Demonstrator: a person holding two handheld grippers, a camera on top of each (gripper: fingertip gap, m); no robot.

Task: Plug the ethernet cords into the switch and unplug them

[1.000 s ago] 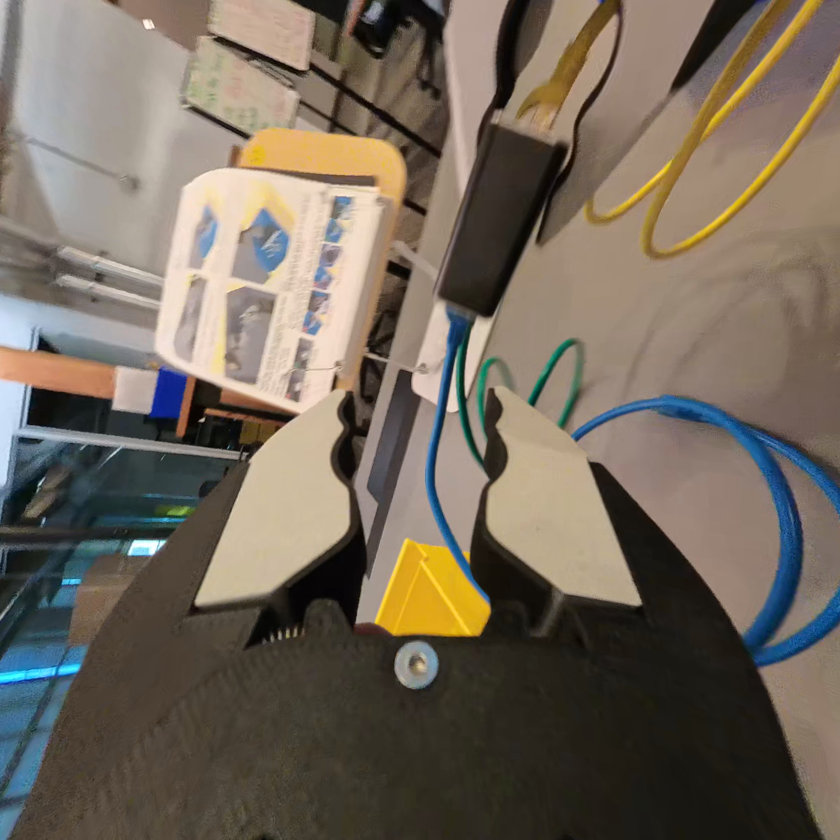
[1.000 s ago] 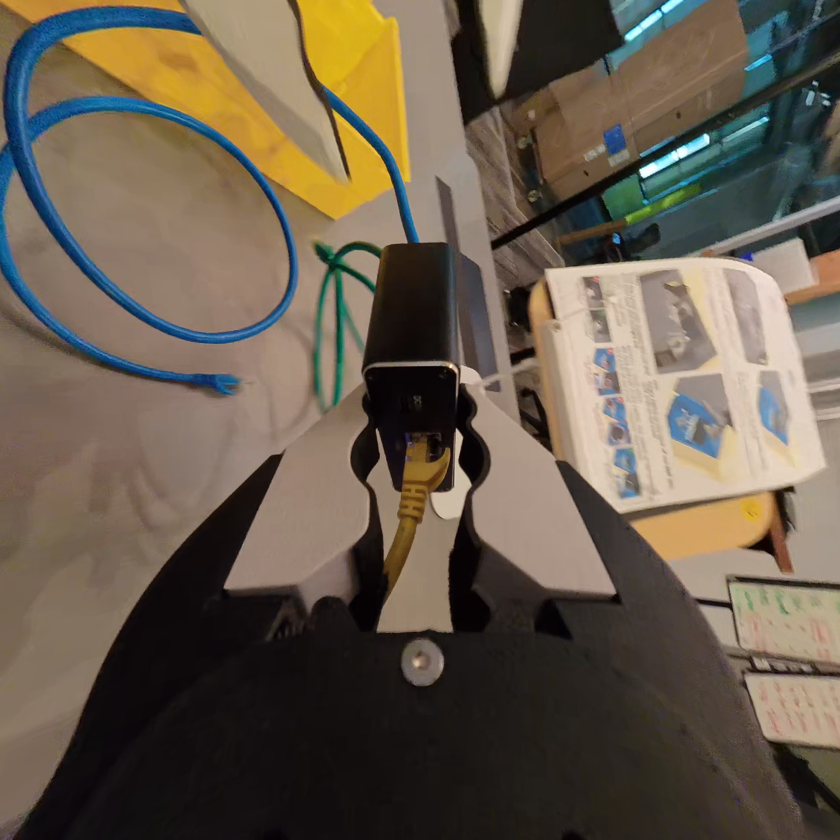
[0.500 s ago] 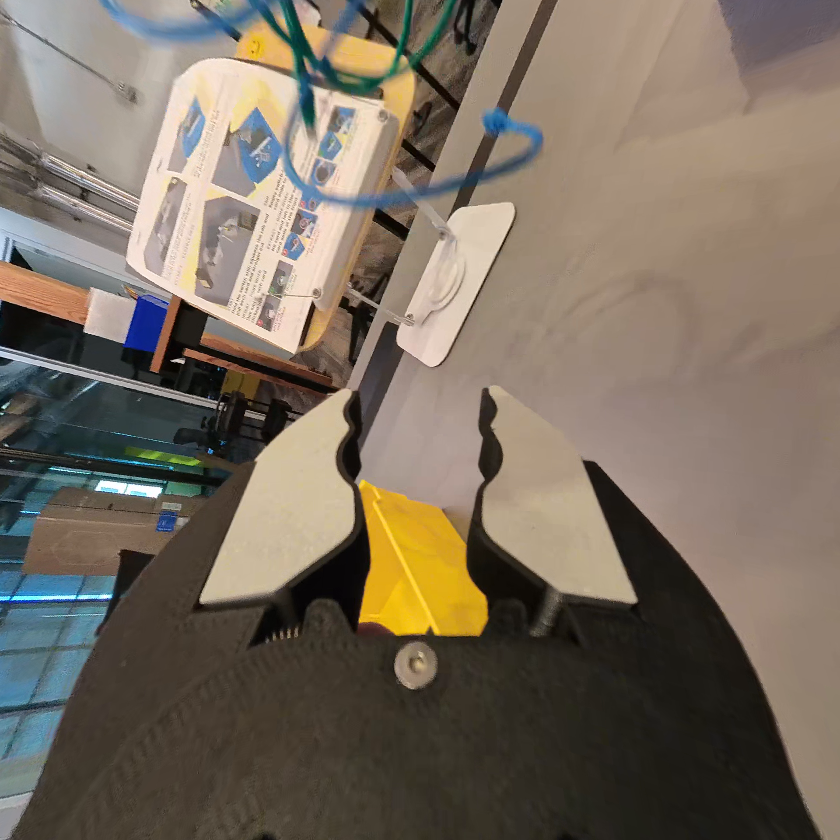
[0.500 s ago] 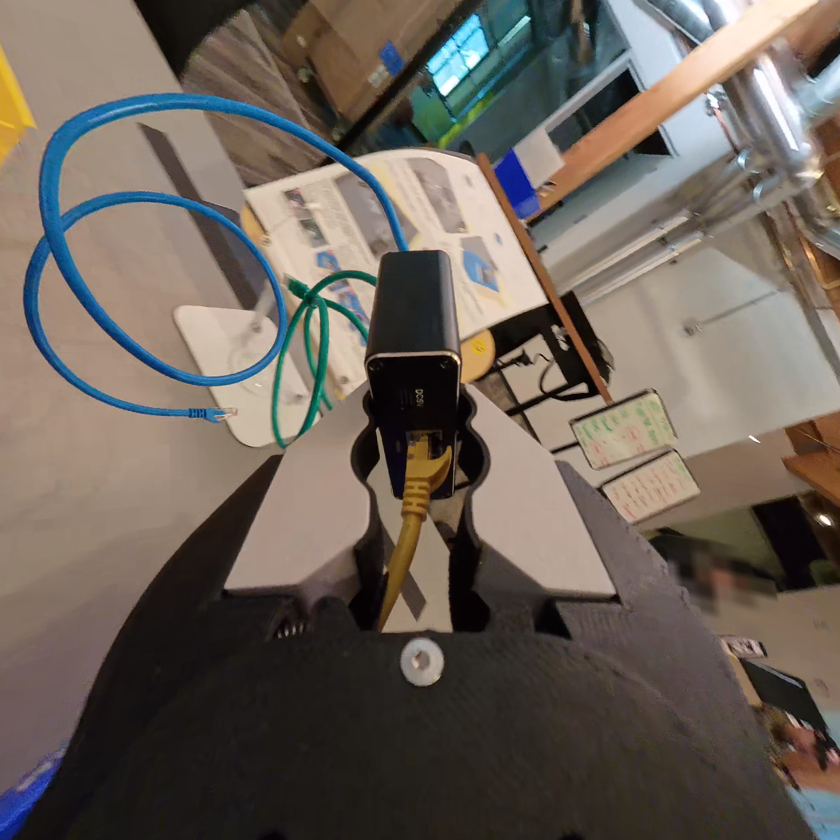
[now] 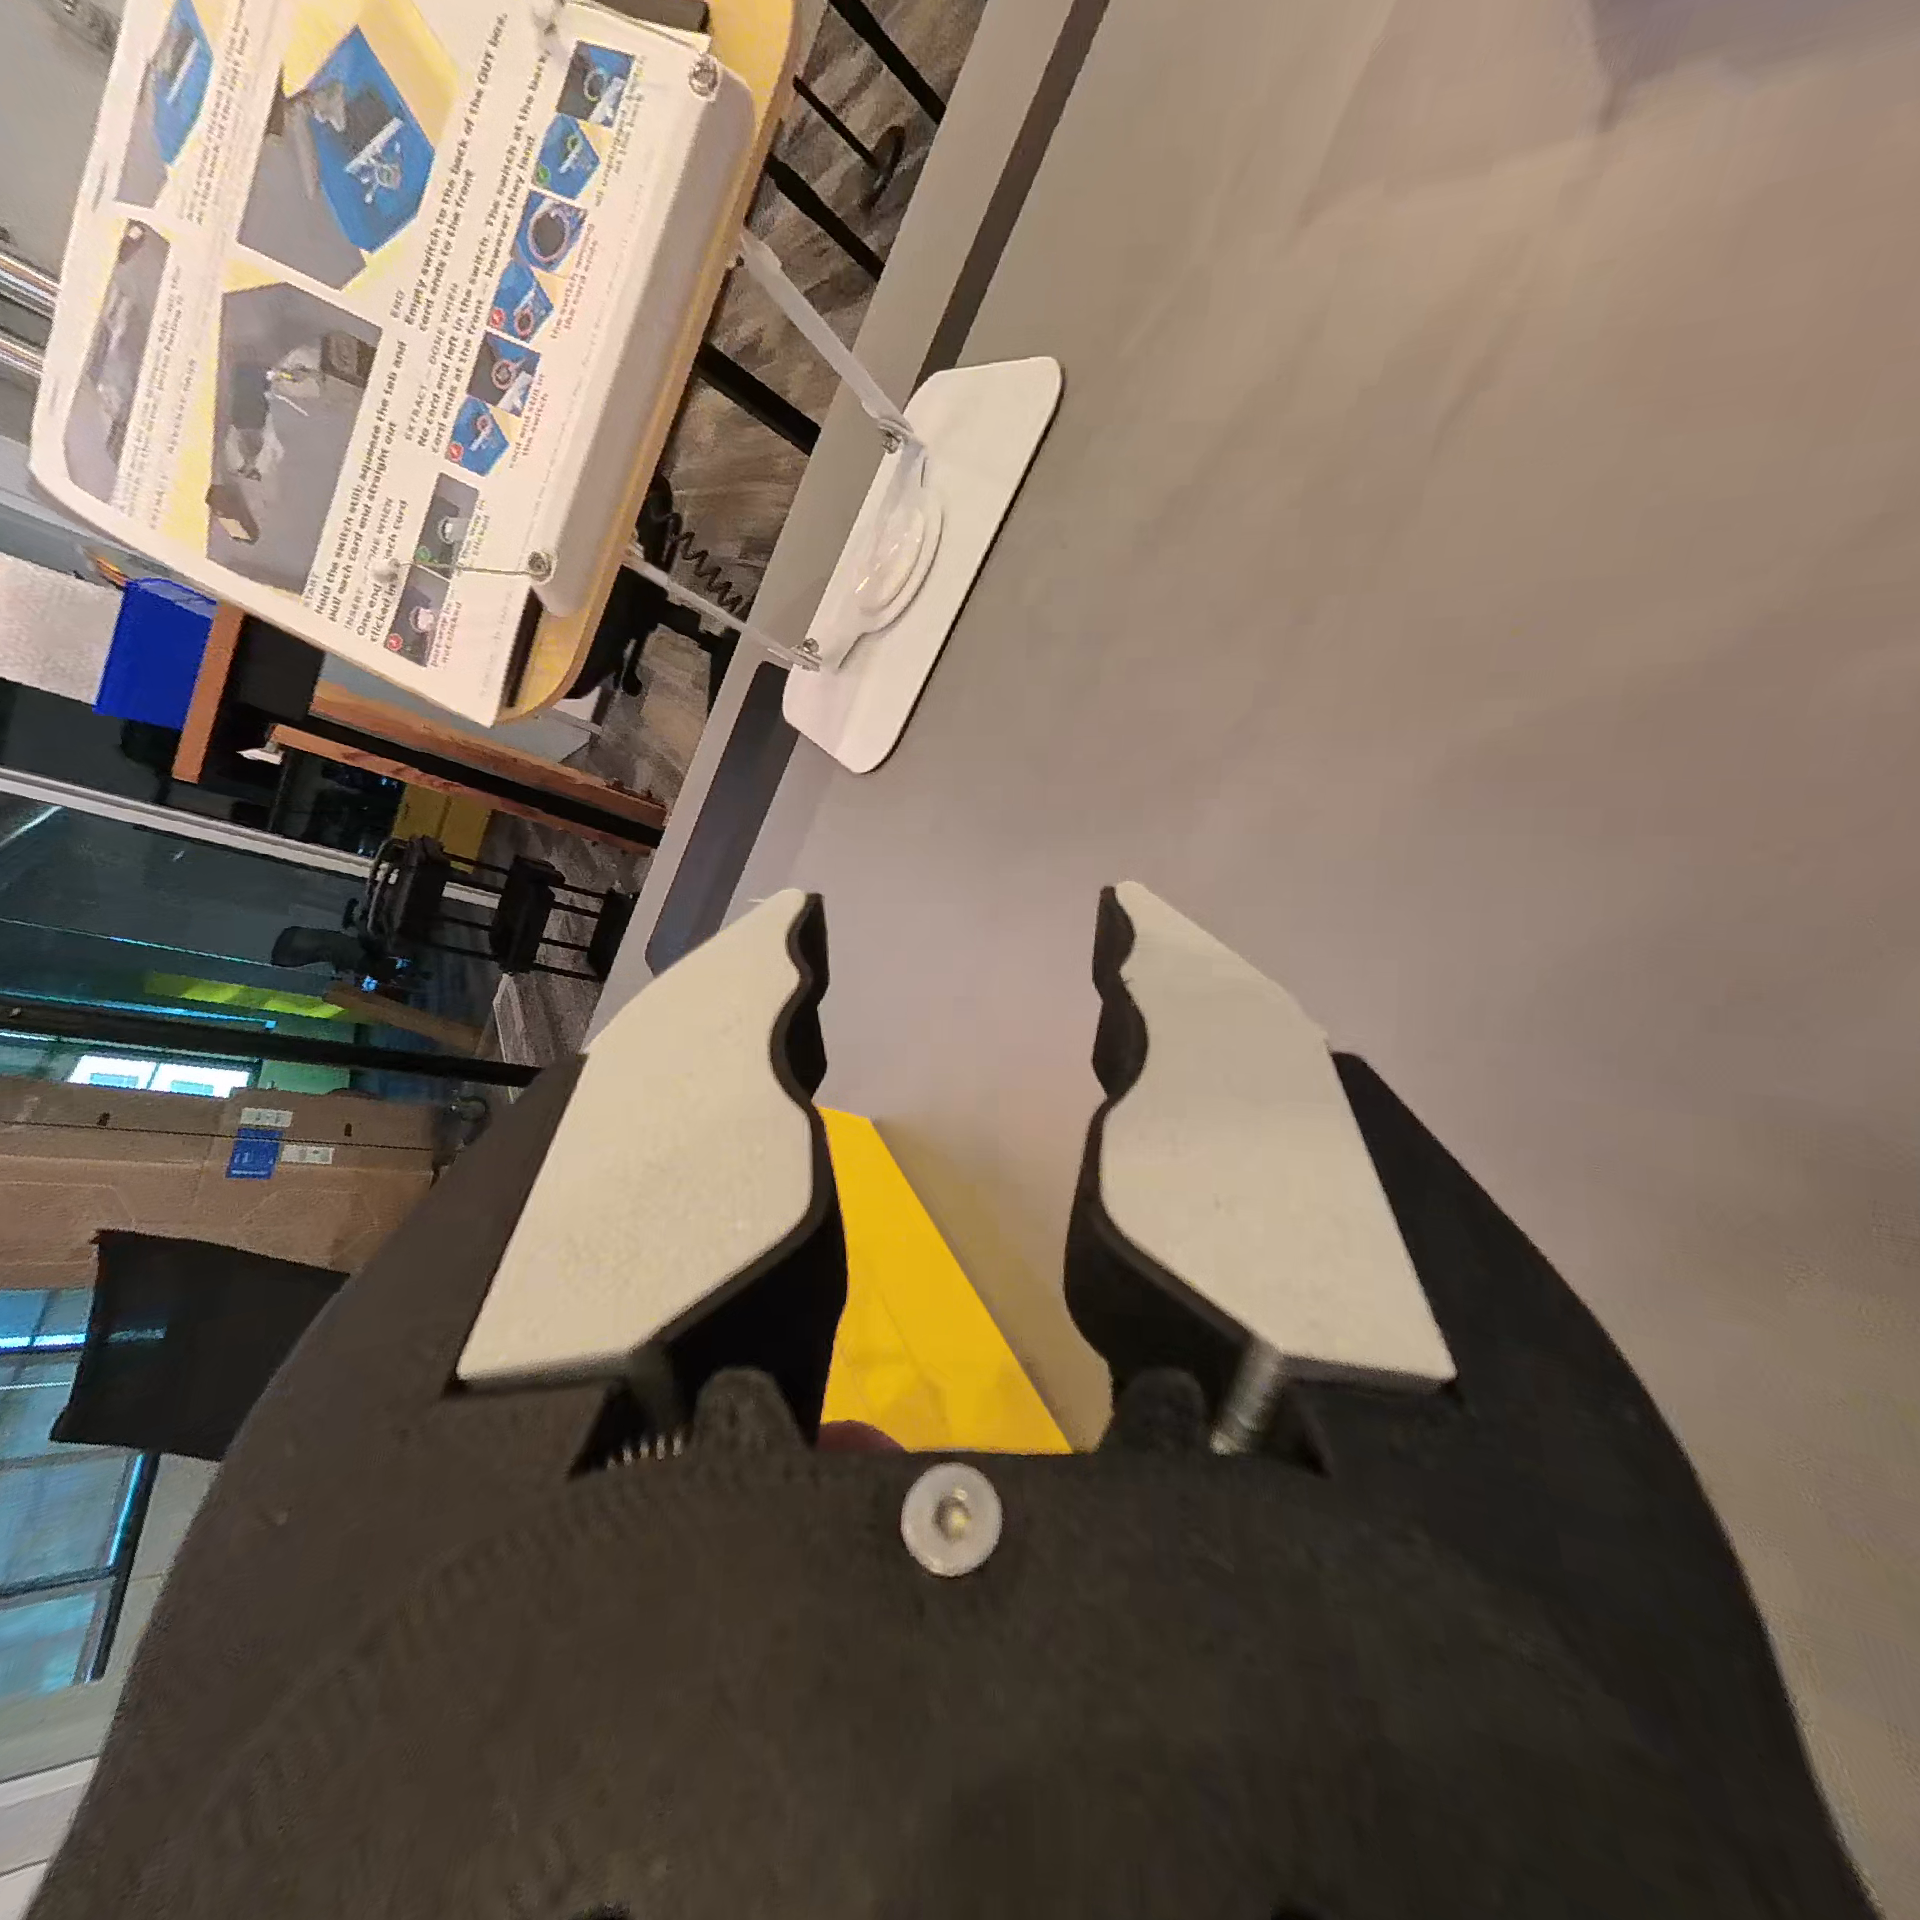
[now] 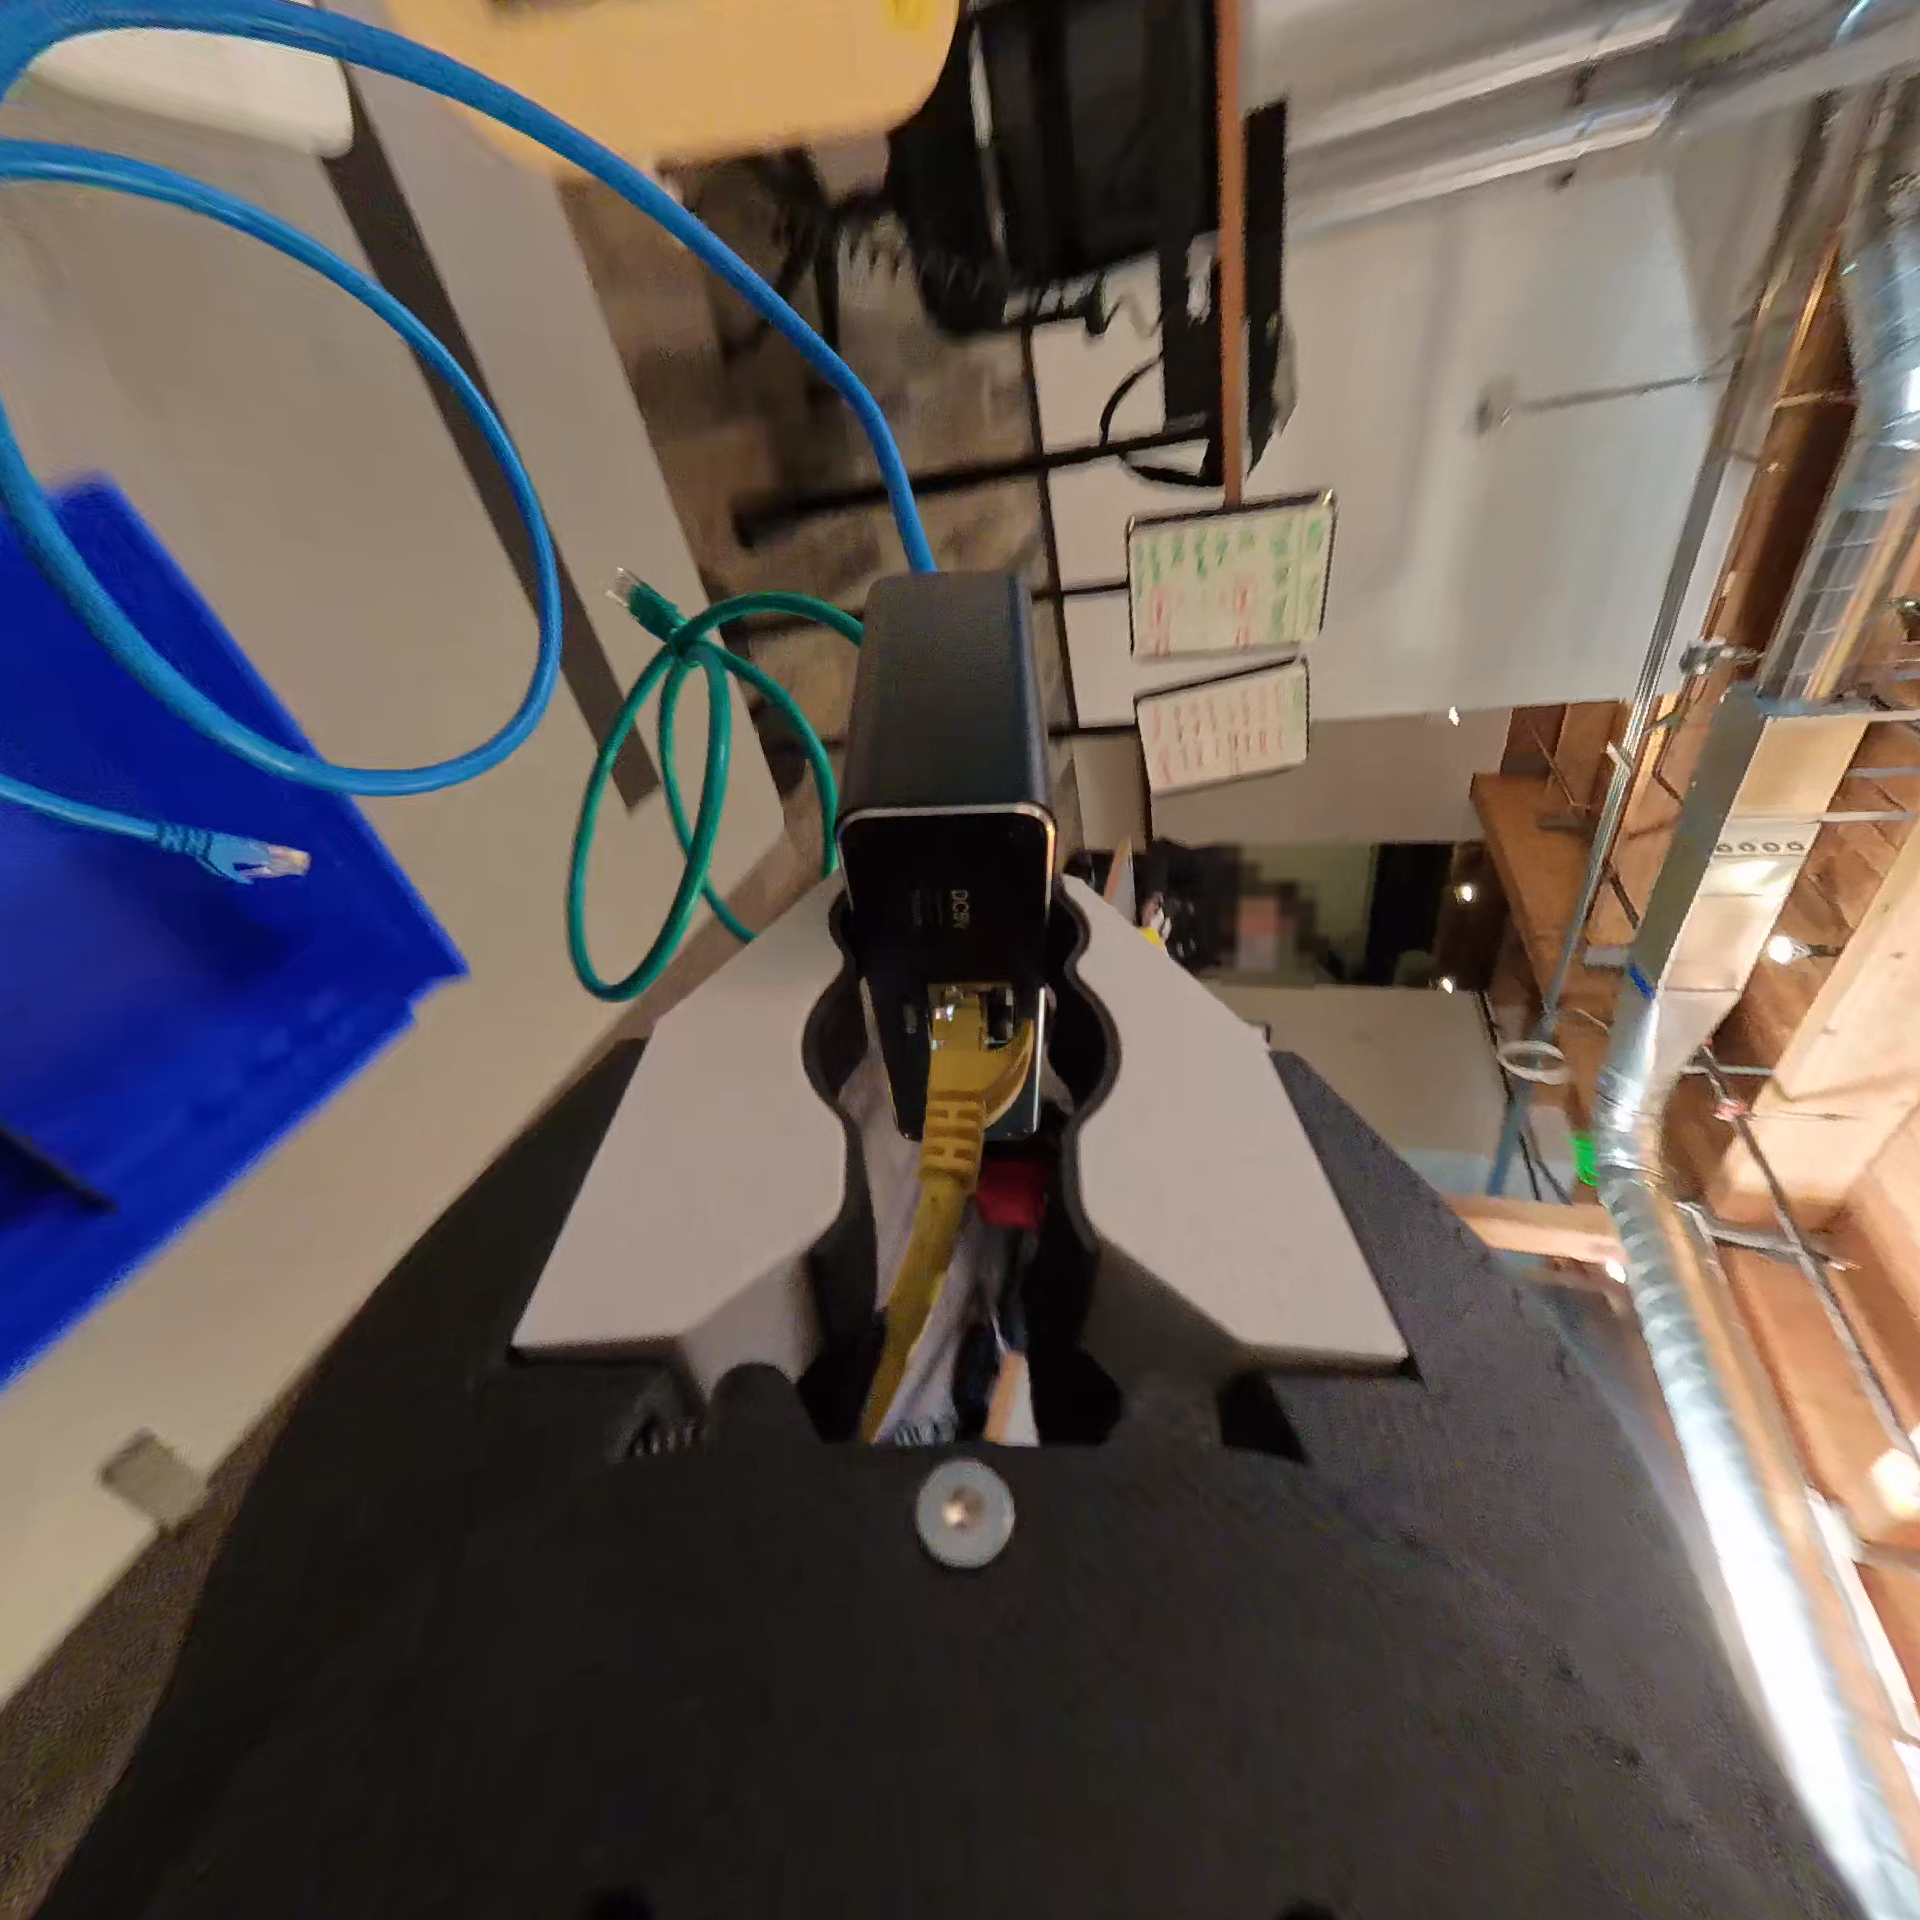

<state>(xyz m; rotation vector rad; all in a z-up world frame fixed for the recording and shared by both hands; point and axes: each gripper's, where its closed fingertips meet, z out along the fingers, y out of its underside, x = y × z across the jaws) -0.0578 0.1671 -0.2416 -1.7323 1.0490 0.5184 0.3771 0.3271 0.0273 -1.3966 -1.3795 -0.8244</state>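
My right gripper (image 6: 951, 940) is shut on the black switch (image 6: 943, 727) and holds it in the air, off the grey table (image 6: 260, 436). A yellow cord (image 6: 951, 1143) is plugged into the switch's near face. A blue cord (image 6: 447, 343) and a green cord (image 6: 686, 748) hang looped from its far end, their free plugs dangling. My left gripper (image 5: 958, 914) is open and empty above the grey table (image 5: 1455, 520). The switch and the cords do not show in the left wrist view.
A yellow bin (image 5: 914, 1299) lies under my left gripper. A white stand base (image 5: 935, 561) with an instruction sheet (image 5: 343, 312) sits at the table's far edge. A blue bin (image 6: 156, 935) sits on the table at the left of the right wrist view. Tip to tip, the grippers are about 55 cm apart.
My right gripper has lifted the switch off the table with the cords hanging from it and swung it over toward the blue bin. The cords have left the left wrist view.
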